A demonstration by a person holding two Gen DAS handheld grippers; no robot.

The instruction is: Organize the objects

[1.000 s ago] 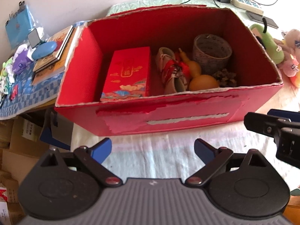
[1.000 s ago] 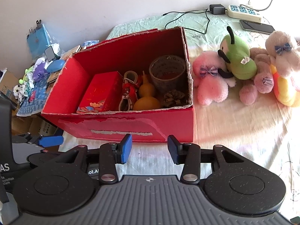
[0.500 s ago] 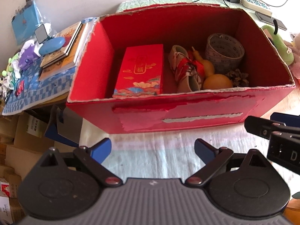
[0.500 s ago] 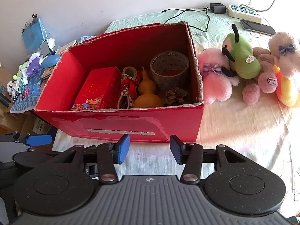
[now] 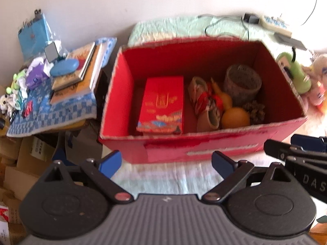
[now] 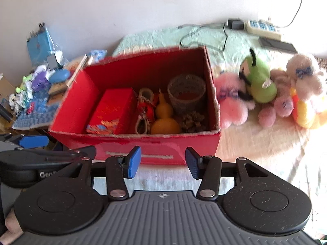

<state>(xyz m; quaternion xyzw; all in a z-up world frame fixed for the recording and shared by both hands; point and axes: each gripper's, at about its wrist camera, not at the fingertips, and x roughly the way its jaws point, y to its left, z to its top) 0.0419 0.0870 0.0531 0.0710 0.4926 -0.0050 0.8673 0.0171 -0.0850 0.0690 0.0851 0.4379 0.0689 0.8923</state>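
Note:
An open red cardboard box [image 5: 204, 147] [image 6: 159, 145] stands on the bed. Inside lie a red gift box [image 5: 161, 104] [image 6: 112, 110], a small shoe [image 5: 204, 104] [image 6: 144, 110], an orange gourd [image 5: 233, 114] [image 6: 164, 118], a woven cup [image 5: 242, 83] [image 6: 187, 92] and a pine cone [image 5: 255, 110] [image 6: 193, 121]. My left gripper [image 5: 166, 163] is open and empty, in front of the box. My right gripper [image 6: 162, 161] is open and empty, near the box's front wall. Each gripper shows at the edge of the other's view.
Plush toys lie right of the box: pink [image 6: 233, 106], green [image 6: 259, 83] [image 5: 294, 75], beige [image 6: 304, 75] and yellow-orange [image 6: 306, 112]. A power strip [image 6: 263, 27] and cables lie behind. A side table with books [image 5: 81, 71], a blue case [image 5: 64, 67] and small toys stands left, cardboard boxes [image 5: 24, 163] below.
Both grippers have drawn back and shifted left, so the box sits farther off and more to the right in each view. Both stay open and empty.

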